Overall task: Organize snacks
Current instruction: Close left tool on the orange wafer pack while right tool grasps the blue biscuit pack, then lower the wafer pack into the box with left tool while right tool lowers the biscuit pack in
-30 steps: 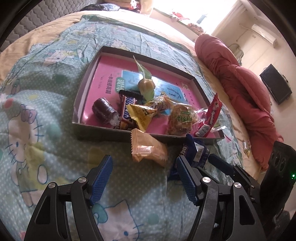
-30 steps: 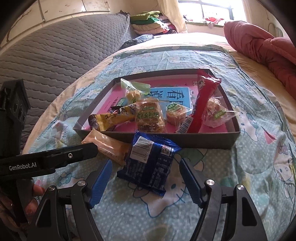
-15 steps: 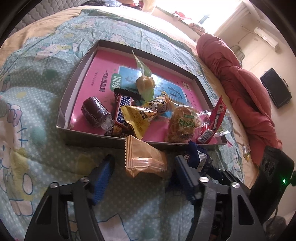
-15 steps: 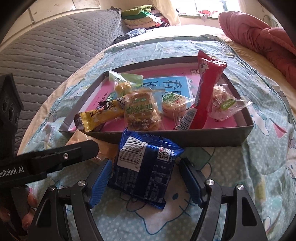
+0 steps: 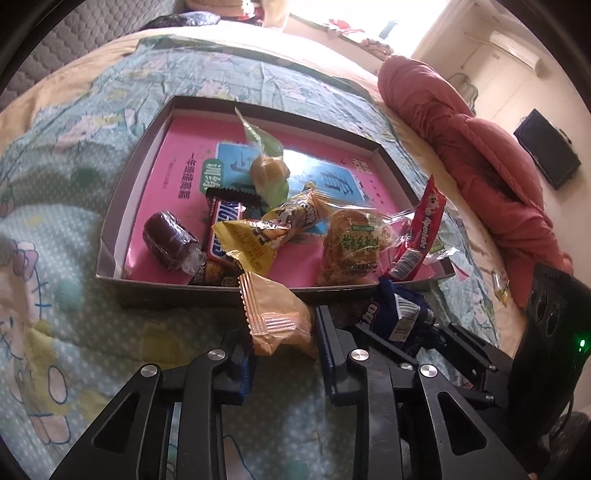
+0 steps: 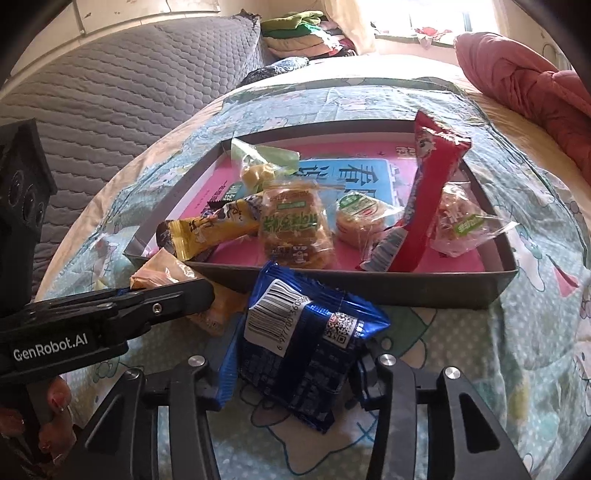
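On the cartoon-print bedspread stands a shallow grey box (image 5: pixel 122 206) with a pink floor. It holds several snacks: a dark roll (image 5: pixel 166 240), a chocolate bar (image 5: pixel 225 229), a yellow packet (image 5: pixel 251 247), a green-labelled cake (image 5: pixel 351 247) and a red stick packet (image 5: pixel 421 229). Just in front of the box, my left gripper (image 5: pixel 282 332) is closing, its blue pads pressing an orange snack packet (image 5: pixel 275 314). Beside it, my right gripper (image 6: pixel 295 365) is closing on a blue biscuit packet (image 6: pixel 306 339), which is crumpled between the pads and leans against the box's front wall (image 6: pixel 406 291).
A red quilt (image 5: pixel 480 155) lies along the bed's right side. A grey quilted headboard (image 6: pixel 129 96) and folded clothes (image 6: pixel 295 33) are behind the box. A black screen (image 5: pixel 546 158) hangs on the far wall. A person's hand (image 6: pixel 55 406) holds the left gripper.
Both grippers have closed from wide open: the left onto the orange packet, the right onto the blue packet. The blue packet now stands more upright and crumpled.
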`<move>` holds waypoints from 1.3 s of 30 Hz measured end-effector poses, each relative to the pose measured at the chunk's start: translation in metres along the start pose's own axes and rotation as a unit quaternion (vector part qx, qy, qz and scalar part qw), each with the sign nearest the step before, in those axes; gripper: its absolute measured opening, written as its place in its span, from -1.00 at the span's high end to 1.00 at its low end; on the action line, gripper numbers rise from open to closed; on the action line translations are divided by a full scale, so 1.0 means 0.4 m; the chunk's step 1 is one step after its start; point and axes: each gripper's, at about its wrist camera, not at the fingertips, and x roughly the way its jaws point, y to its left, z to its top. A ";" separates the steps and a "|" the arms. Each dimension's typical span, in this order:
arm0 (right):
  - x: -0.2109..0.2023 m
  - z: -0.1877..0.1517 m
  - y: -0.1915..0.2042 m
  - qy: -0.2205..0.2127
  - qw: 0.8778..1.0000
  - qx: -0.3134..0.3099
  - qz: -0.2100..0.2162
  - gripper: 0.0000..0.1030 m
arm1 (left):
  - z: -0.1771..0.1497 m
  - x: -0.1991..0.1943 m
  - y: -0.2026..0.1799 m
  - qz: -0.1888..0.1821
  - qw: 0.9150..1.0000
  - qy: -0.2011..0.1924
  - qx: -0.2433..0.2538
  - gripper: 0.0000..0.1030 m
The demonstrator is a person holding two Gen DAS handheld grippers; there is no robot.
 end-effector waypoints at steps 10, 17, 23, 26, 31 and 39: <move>-0.037 0.013 -0.019 -0.019 1.000 0.005 0.003 0.06 | 0.005 -0.031 -0.002 0.004 1.000 -0.012 0.007 0.52; -0.053 0.015 -0.021 -0.025 1.000 0.006 0.007 0.06 | 0.001 -0.048 -0.005 0.003 1.000 -0.017 0.009 0.57; -0.075 0.019 -0.026 -0.038 0.999 0.008 0.009 0.06 | -0.001 -0.072 -0.008 0.002 1.000 -0.023 0.014 0.57; -0.081 0.021 -0.029 -0.042 0.999 0.010 0.010 0.06 | -0.004 -0.084 -0.004 0.003 1.000 -0.025 0.011 0.57; -0.094 0.025 -0.033 -0.048 0.999 0.013 0.012 0.06 | -0.006 -0.109 0.010 0.007 0.999 -0.032 0.004 0.57; -0.126 0.046 -0.038 -0.071 0.997 0.010 0.017 0.06 | 0.024 -0.181 0.030 0.018 0.997 -0.080 -0.005 0.57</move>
